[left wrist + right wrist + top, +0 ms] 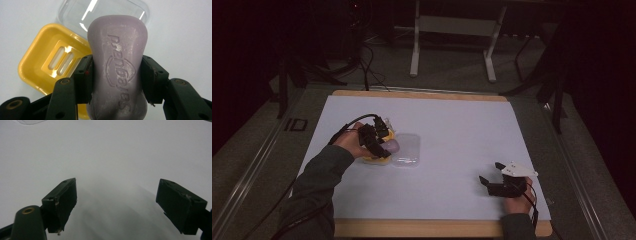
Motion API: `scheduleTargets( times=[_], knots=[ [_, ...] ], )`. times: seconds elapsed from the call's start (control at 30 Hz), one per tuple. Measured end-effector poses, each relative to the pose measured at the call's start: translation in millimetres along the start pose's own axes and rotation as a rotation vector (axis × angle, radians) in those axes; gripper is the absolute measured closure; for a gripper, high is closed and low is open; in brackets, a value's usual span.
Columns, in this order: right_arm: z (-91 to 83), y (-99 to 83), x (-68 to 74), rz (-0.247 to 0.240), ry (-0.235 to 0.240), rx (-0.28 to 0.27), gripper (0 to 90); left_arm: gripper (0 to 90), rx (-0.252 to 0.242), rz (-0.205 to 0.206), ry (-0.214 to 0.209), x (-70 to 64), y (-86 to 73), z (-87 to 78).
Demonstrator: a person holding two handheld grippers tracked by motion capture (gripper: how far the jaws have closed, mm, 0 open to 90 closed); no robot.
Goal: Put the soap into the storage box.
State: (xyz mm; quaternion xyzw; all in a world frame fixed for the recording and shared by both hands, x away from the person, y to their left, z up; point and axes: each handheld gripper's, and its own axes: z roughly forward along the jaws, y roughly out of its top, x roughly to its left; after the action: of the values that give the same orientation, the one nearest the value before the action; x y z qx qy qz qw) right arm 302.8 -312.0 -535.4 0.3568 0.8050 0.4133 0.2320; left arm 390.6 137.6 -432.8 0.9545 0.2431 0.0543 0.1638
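A lilac soap bar (117, 67) with embossed lettering is clamped between the jaws of my left gripper (116, 80), which is shut on it. In the high view that left gripper (379, 142) hovers over a yellow soap dish (379, 159) at the left of the white mat, the soap bar (392, 146) showing at its tip. Below the bar lies the yellow soap dish (47, 65) with slots in its floor, and a clear plastic lid (82, 15) rests just beyond it. My right gripper (117, 205) is open over bare mat; the right gripper (493, 172) is near the front right.
The clear lid (408, 150) lies right of the dish. The white mat (452, 125) covers a wooden table (422, 229). Desk legs (414, 50) and cables (367, 65) stand on the floor beyond the table's far edge.
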Motion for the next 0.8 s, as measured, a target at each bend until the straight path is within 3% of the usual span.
scheduleTargets(
  times=[0.8],
  knots=[
    [0.0,0.0,0.4,-0.003,-0.001,0.000,16.7,49.6,0.014,-0.141,0.055,14.0,-3.2,3.9]
  ],
)
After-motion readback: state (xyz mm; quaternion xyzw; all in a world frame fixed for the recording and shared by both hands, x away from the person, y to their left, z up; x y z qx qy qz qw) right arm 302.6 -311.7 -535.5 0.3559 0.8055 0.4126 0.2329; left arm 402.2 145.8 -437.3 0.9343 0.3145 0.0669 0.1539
